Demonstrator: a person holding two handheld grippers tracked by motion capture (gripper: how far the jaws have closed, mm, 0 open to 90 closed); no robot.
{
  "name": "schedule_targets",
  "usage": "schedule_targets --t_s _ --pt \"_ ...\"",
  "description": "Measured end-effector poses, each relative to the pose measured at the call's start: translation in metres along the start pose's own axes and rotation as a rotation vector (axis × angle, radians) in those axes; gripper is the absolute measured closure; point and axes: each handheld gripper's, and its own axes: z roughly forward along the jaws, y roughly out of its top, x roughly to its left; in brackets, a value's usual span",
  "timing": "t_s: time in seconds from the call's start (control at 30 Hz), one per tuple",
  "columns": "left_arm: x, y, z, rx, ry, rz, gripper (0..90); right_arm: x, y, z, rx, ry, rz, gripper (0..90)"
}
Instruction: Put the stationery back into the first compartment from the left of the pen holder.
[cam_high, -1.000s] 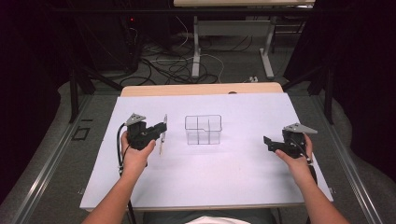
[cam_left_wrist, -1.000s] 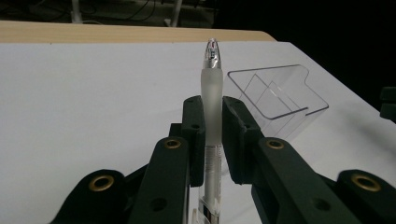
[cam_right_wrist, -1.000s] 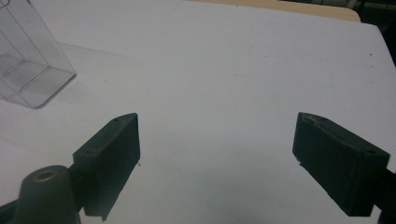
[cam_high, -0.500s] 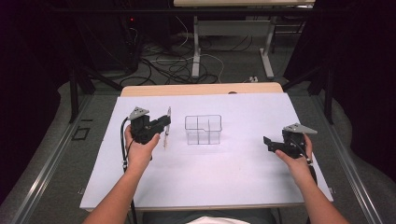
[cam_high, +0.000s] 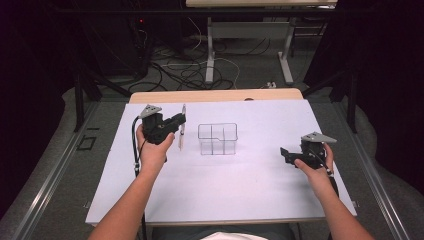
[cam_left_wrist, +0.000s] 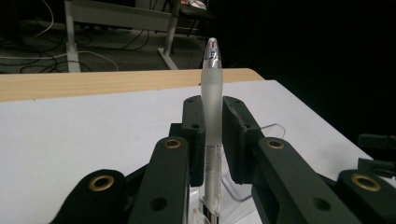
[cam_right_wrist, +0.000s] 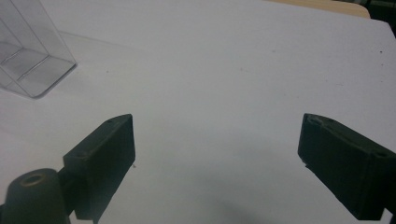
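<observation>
A clear plastic pen (cam_high: 182, 127) stands upright in my left gripper (cam_high: 180, 120), which is shut on it above the white table top, left of a clear plastic divided box (cam_high: 218, 139). In the left gripper view the pen (cam_left_wrist: 211, 121) rises between the two black jaws, tip up. My right gripper (cam_high: 286, 154) is held low over the table at the right, open with nothing between its jaws (cam_right_wrist: 217, 154). A corner of the clear box (cam_right_wrist: 28, 51) shows at the upper left of the right gripper view.
The white sheet (cam_high: 225, 200) covers the table, and a wooden edge (cam_high: 215, 95) shows at the far side. Cables and table legs (cam_high: 210, 50) lie on the floor beyond. Dark curtains stand on both sides.
My left gripper has risen and shifted slightly forward and right with the pen, now nearer the box. The right gripper has stayed in place.
</observation>
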Motion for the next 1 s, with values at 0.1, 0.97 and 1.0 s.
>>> schedule_targets --t_s 0.1,0.97,1.0 --pt "-0.003 0.008 0.003 -0.012 -0.003 0.006 80.0 0.001 0.0 0.0 -0.006 0.0 -0.013 9.3" --pt "-0.022 0.034 0.036 -0.123 0.004 0.018 79.9 -0.002 -0.001 0.0 -0.006 0.006 0.012 0.0" --pt "-0.022 0.034 0.037 -0.123 0.006 0.025 79.9 -0.002 -0.001 0.001 -0.007 0.005 0.011 0.0"
